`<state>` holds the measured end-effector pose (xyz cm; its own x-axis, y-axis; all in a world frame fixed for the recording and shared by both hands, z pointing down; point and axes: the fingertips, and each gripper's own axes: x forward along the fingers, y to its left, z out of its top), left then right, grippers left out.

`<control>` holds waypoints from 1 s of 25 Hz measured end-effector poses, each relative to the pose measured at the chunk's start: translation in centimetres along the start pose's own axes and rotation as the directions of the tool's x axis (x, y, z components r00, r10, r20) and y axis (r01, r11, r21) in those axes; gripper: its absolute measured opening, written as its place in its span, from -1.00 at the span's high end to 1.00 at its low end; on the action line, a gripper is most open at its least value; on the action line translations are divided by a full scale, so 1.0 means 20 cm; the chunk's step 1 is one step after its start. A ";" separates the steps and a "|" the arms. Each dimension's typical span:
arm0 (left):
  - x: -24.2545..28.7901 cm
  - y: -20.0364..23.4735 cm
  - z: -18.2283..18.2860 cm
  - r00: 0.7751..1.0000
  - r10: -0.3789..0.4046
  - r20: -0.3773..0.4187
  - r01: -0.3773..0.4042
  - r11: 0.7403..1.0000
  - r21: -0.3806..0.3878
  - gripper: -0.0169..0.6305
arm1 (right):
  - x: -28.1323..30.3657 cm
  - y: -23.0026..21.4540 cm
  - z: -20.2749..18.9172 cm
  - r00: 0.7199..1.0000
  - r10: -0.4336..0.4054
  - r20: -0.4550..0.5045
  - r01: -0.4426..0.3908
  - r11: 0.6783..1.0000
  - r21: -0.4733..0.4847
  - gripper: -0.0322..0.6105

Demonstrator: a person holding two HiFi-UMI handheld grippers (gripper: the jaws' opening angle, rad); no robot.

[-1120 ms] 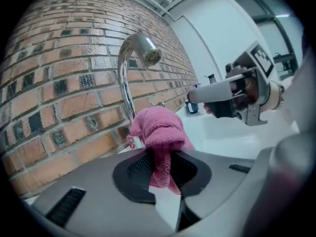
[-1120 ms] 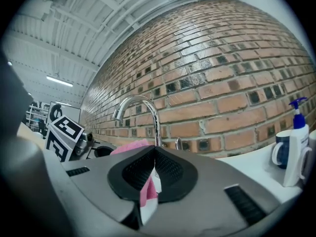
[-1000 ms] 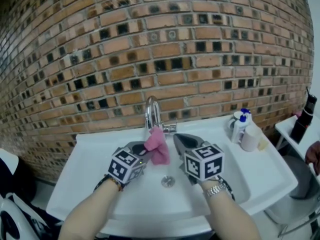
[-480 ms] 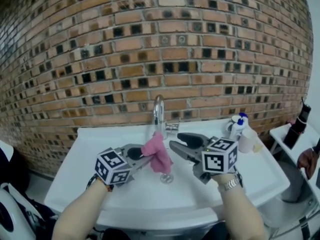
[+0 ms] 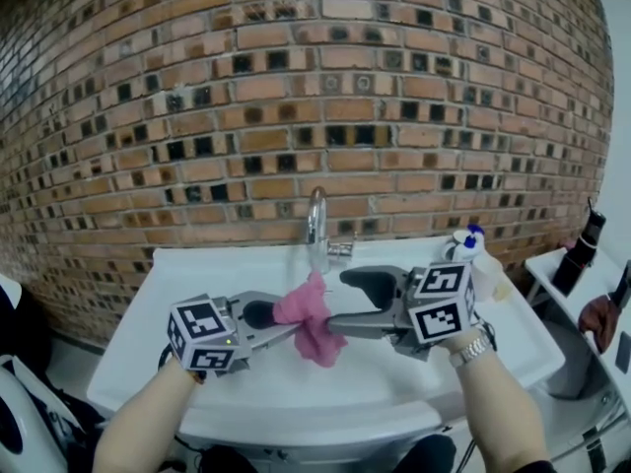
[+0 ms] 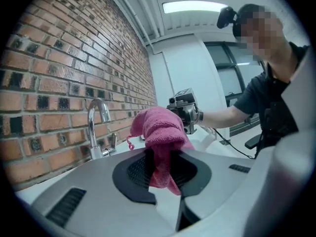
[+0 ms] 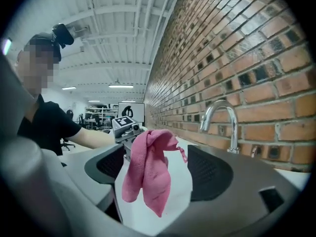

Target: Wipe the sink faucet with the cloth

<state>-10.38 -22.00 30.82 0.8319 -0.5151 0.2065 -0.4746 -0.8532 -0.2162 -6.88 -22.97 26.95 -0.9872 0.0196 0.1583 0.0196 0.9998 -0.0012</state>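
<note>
A pink cloth [image 5: 311,323] hangs over the white sink [image 5: 197,276], in front of the chrome faucet [image 5: 316,227] and apart from it. My left gripper [image 5: 281,321] is shut on the cloth's upper part. In the left gripper view the cloth [image 6: 160,132] bulges out from between the pads, with the faucet [image 6: 96,127] to the left. My right gripper [image 5: 340,302] faces it from the right, and its jaws are opening wide. In the right gripper view the cloth [image 7: 145,169] dangles between the spread pads [image 7: 210,172], and neither pad presses on it.
A brick wall [image 5: 296,97] rises right behind the sink. Spray bottles and a white cup [image 5: 471,254] stand at the sink's back right corner. A dark bottle [image 5: 582,239] stands on a side table at the far right.
Both grippers have drawn back from the faucet toward the sink's front, rising a little. The right jaws went from shut to wide open. The cloth travelled with the left gripper.
</note>
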 end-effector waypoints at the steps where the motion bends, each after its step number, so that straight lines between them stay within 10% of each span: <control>1: -0.01 -0.03 0.01 1.000 -0.017 0.002 0.017 1.000 0.003 0.73 | 0.02 0.03 0.00 1.000 0.024 -0.015 -0.024 1.000 -0.005 -0.38; 13: -0.06 -0.24 0.07 0.989 -0.147 -0.007 0.147 0.989 0.017 0.73 | 0.11 0.28 -0.07 0.975 0.211 -0.069 -0.210 0.977 0.021 -0.38; 17: -0.07 -0.26 0.08 0.985 -0.175 -0.002 0.175 0.985 0.000 0.73 | 0.11 0.32 -0.08 0.970 0.237 -0.055 -0.236 0.971 0.023 0.33; 25: -0.07 -0.20 0.09 0.991 -0.127 0.040 0.128 0.991 -0.035 0.68 | 0.07 0.25 -0.04 0.987 0.151 0.046 -0.152 0.988 0.007 0.70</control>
<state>-9.13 -17.78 29.60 0.8960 -0.3993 0.1943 -0.3740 -0.9145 -0.1544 -8.12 -17.96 28.00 -0.9791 0.1706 0.1108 0.1680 0.9853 -0.0323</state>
